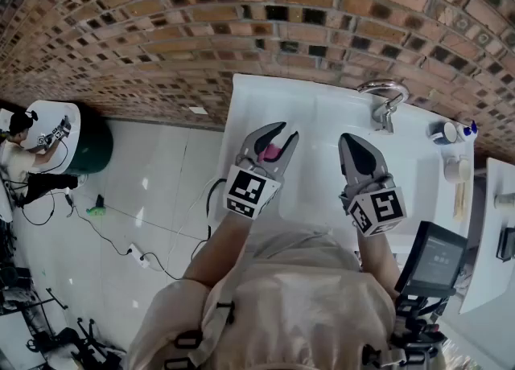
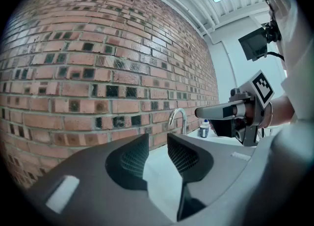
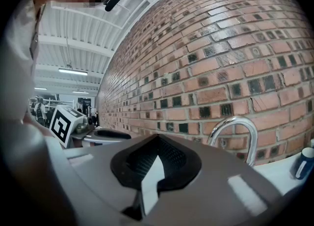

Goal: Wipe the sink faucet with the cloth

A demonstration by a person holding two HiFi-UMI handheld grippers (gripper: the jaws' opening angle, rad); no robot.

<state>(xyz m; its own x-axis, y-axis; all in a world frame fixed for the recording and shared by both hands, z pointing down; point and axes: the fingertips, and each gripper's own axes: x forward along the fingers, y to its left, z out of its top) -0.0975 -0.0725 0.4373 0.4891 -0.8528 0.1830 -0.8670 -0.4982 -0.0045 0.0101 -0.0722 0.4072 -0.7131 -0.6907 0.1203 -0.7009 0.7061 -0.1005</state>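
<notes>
Two claws: one in each of the person's hands, side by side over the white sink [image 1: 322,115] in the middle of the head view.
Left claw [image 1: 283,133]: jaws stand apart; its own view [image 2: 157,144] shows only pale sink surface in the gap, and the pads [image 2: 133,158] press on nothing.
Right claw [image 1: 350,145]: jaws closed tip to tip [image 3: 156,144], with nothing held.
One faucet [image 1: 385,96]: a curved chrome spout at the sink's back edge by the brick wall [image 1: 241,22], upper right of the head view, beyond both claws and touched by neither.
Cloth: not clearly found. A pink patch [image 1: 271,152] shows inside the left claw's gap in the head view alone; the left gripper view shows no pink, so I cannot tell what it is.
Head view only: one monitor [image 1: 434,257] at lower right, one other person [image 1: 18,163] at far left, and two white cups [image 1: 456,169] right of the faucet.
Gripper views only: each sees the other claw from the side, plus the faucet [image 2: 179,118] [image 3: 235,129] against the bricks.
One bottle [image 3: 303,163]: blue-capped, at the right edge of the right gripper view.
</notes>
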